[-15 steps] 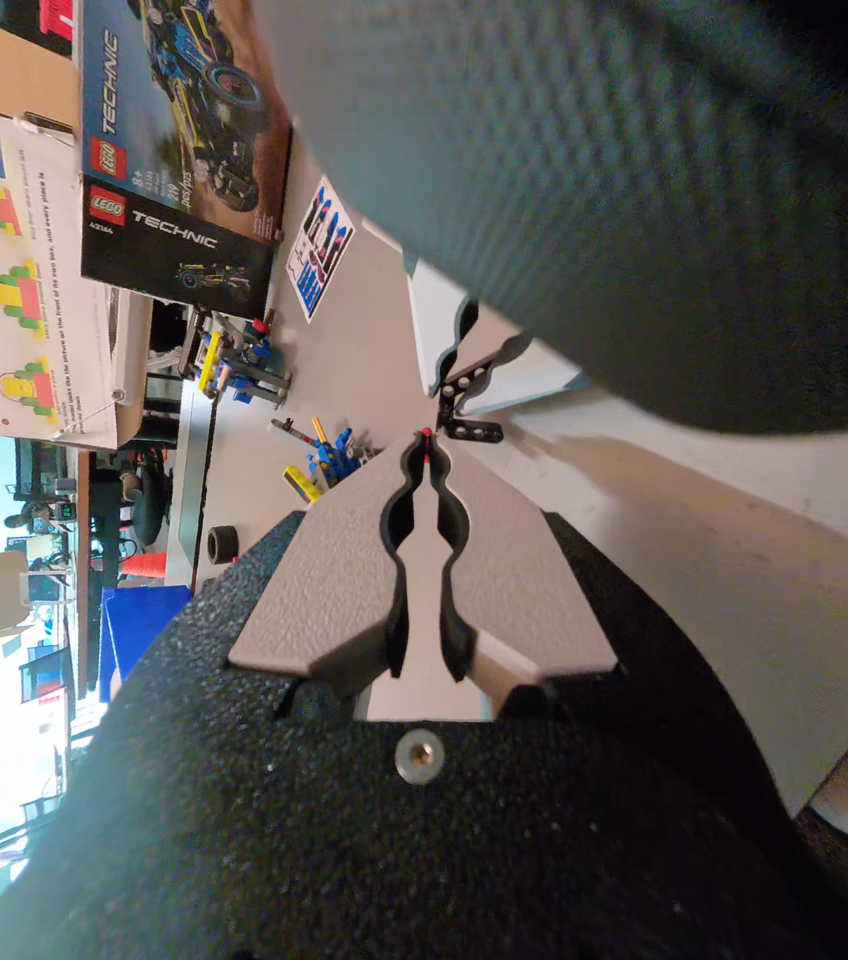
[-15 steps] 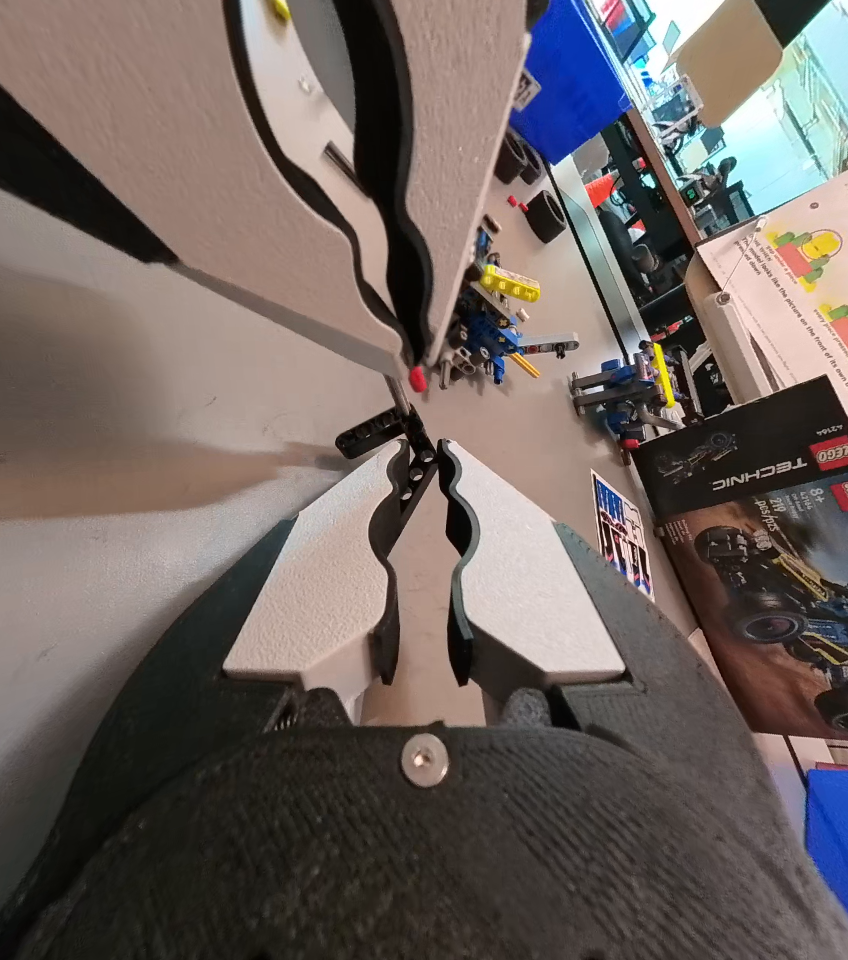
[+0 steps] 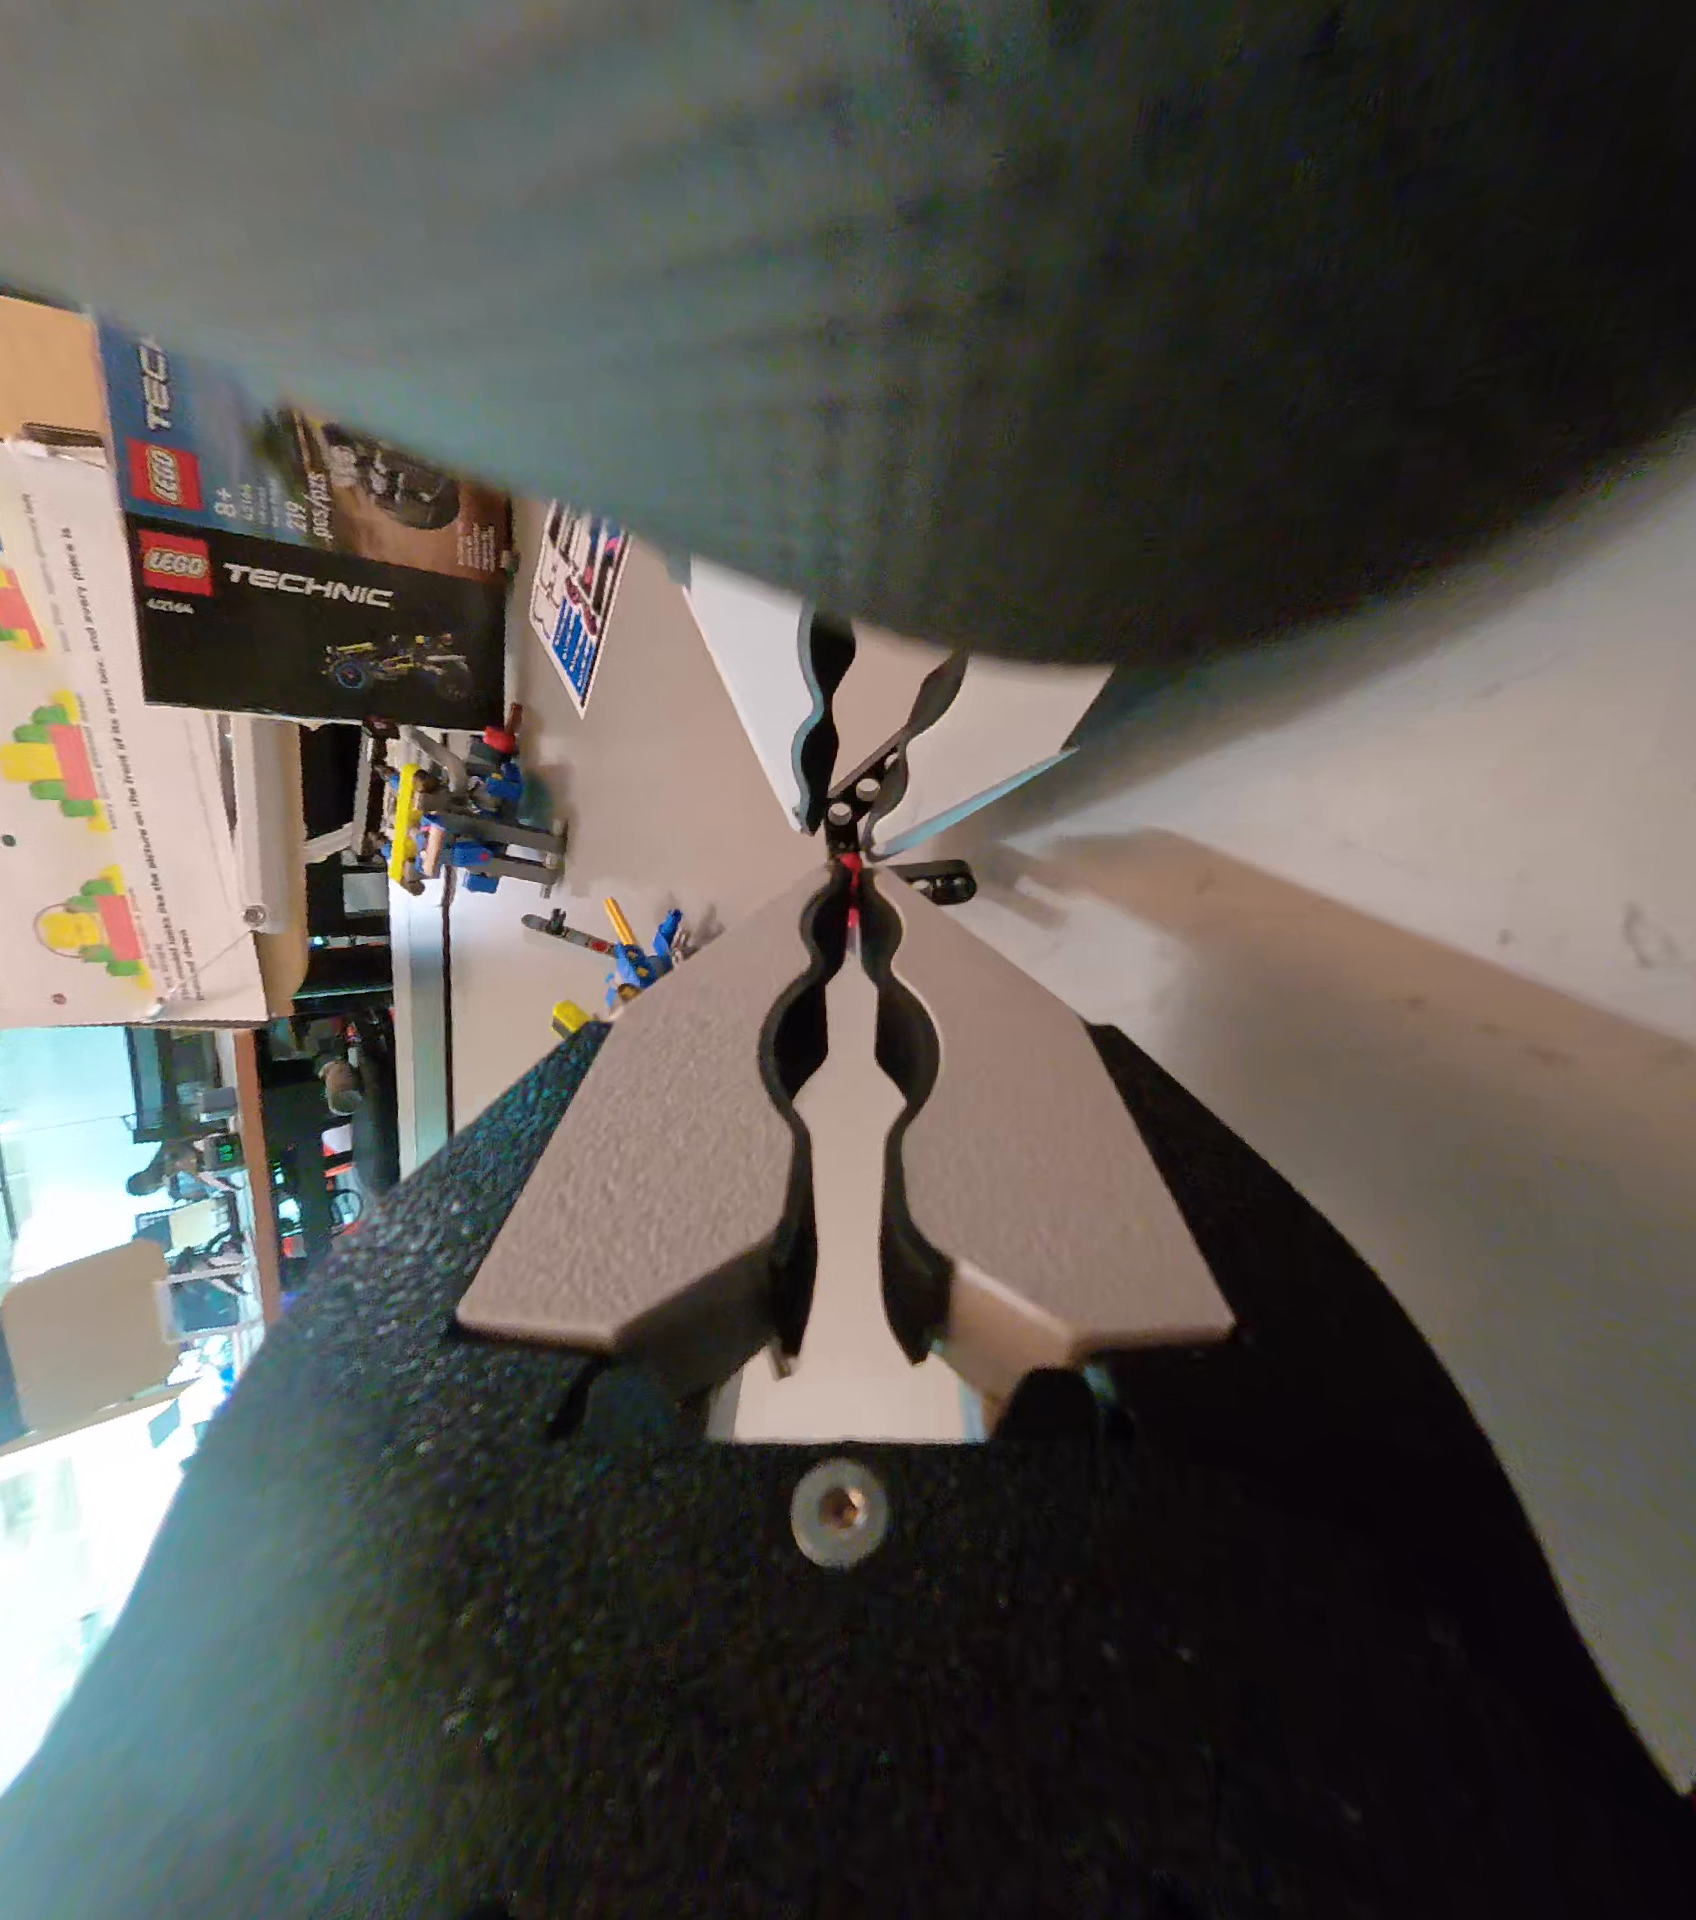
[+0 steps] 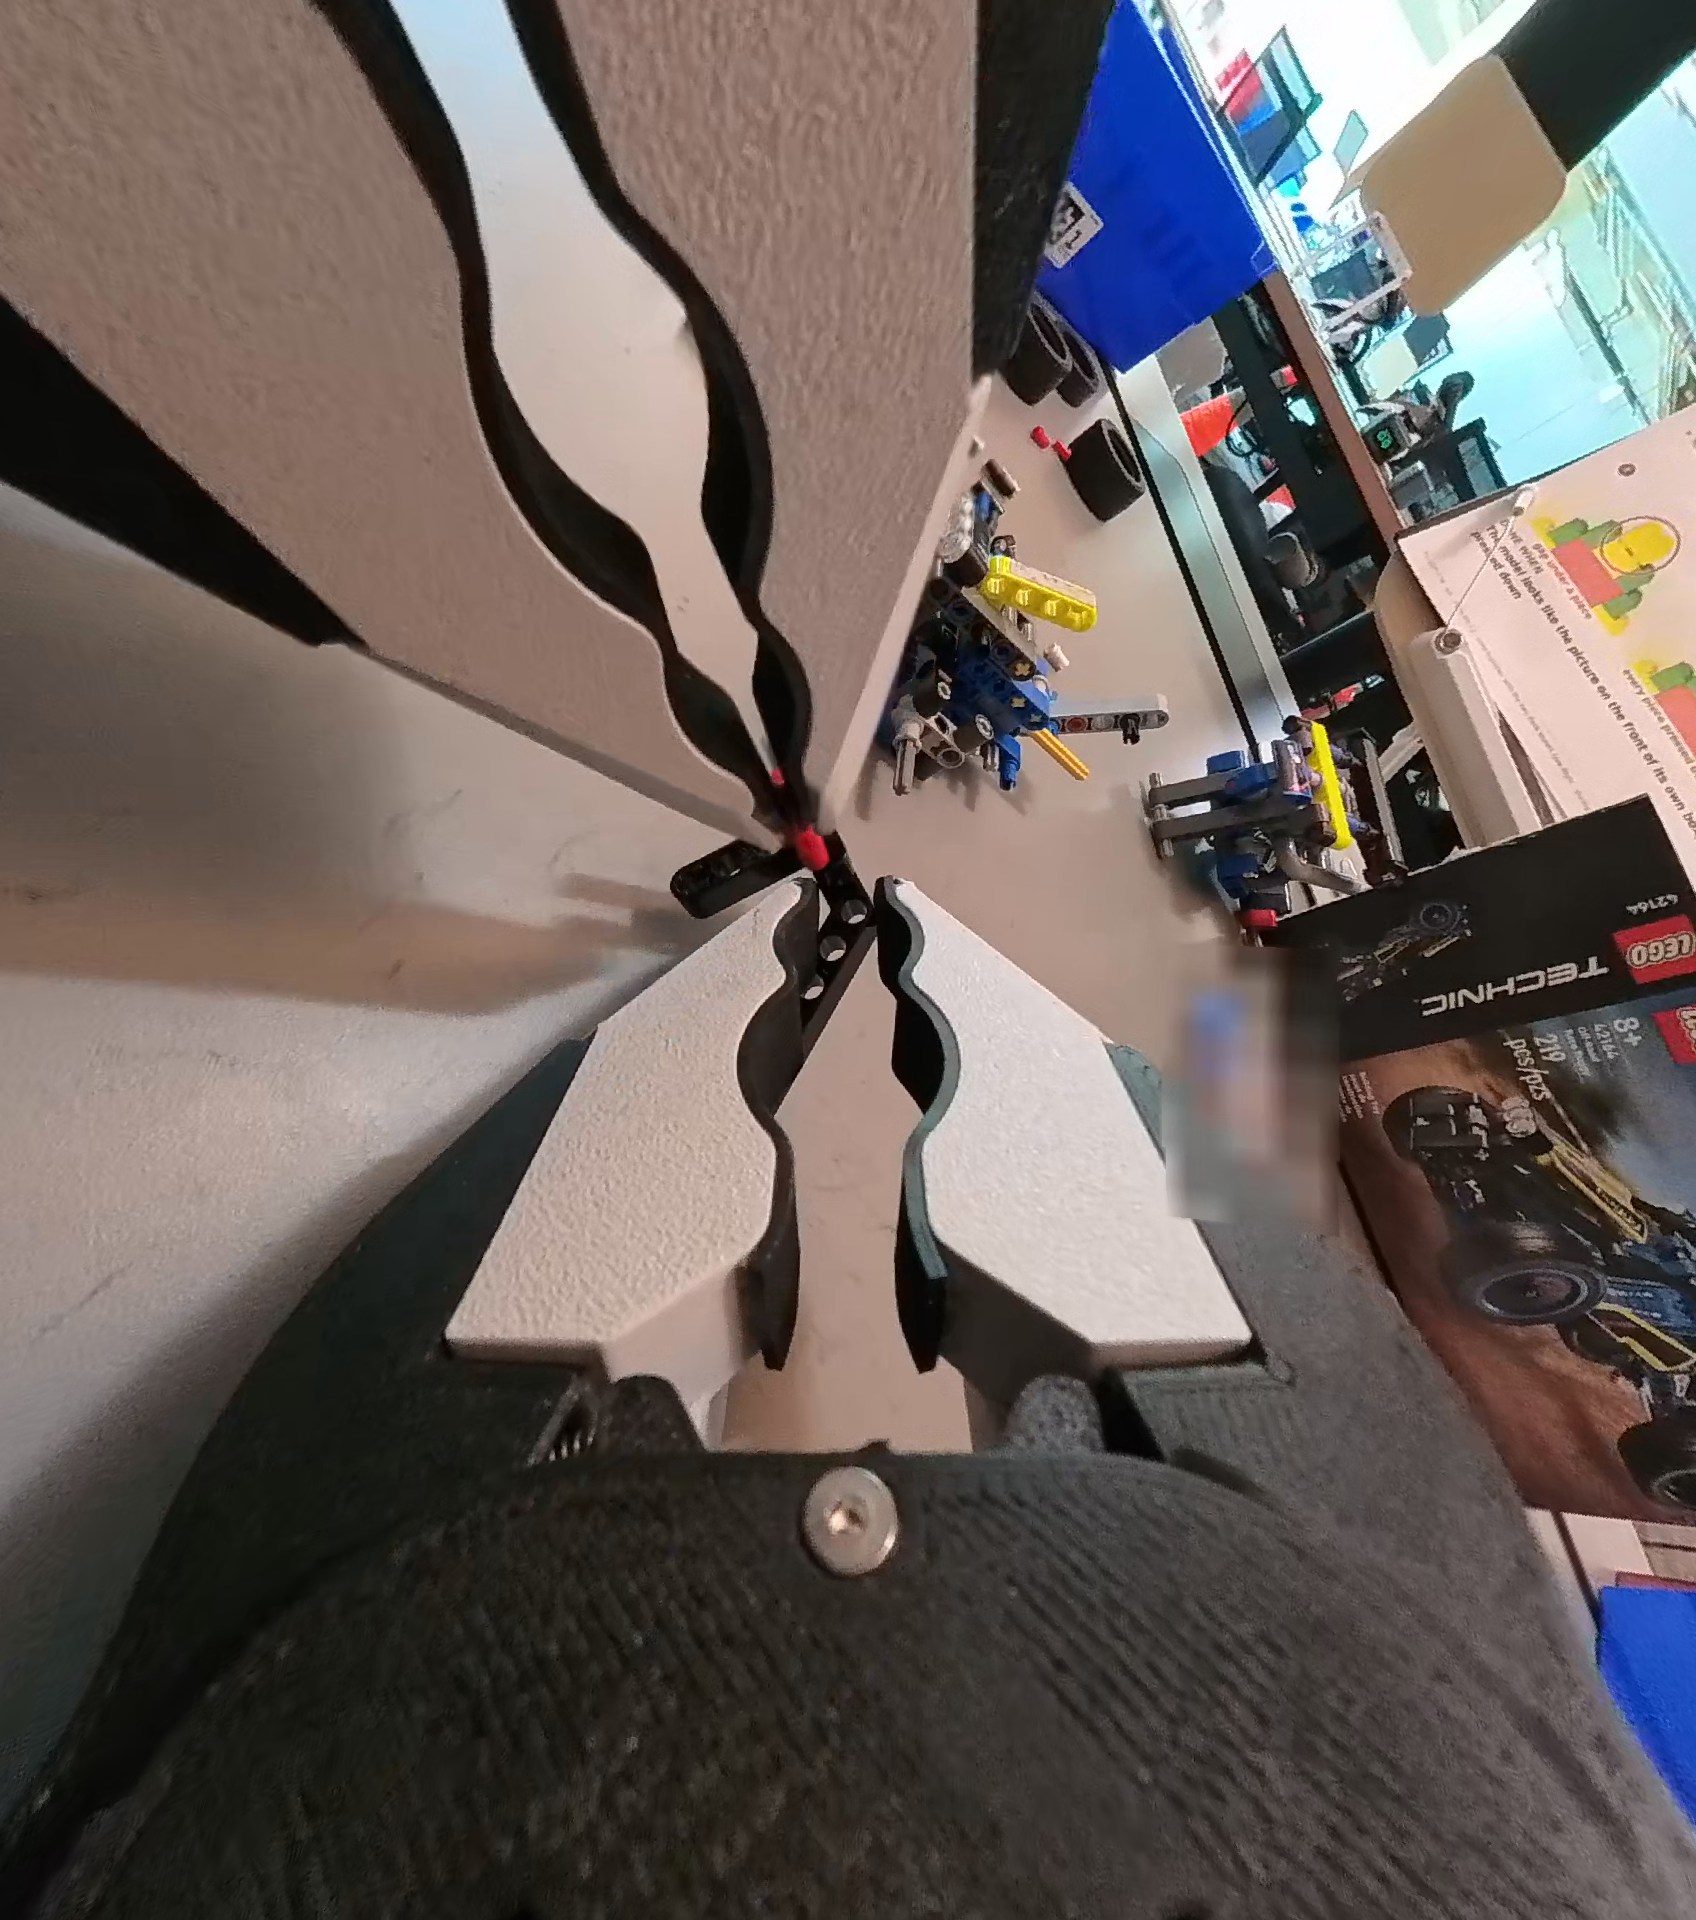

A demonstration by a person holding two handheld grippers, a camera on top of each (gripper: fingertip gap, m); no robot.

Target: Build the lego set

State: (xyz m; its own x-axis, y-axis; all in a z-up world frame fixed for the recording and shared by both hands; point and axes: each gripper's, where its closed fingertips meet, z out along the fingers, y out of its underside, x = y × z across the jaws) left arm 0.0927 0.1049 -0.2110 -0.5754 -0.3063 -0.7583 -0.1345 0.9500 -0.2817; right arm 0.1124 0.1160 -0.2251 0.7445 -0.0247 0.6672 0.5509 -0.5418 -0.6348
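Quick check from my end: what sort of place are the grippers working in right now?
Probably a workbench in an office or lab set up for toy-brick building: a grey tabletop with loose brick assemblies, a construction-set box, an instruction sheet, and desks behind.

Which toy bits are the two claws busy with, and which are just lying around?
In use:
- left claw, pinching red pin
- right claw, gripping black holed beam

Lying about:
- blue and yellow model
- toy box
- black tyre
- sticker sheet
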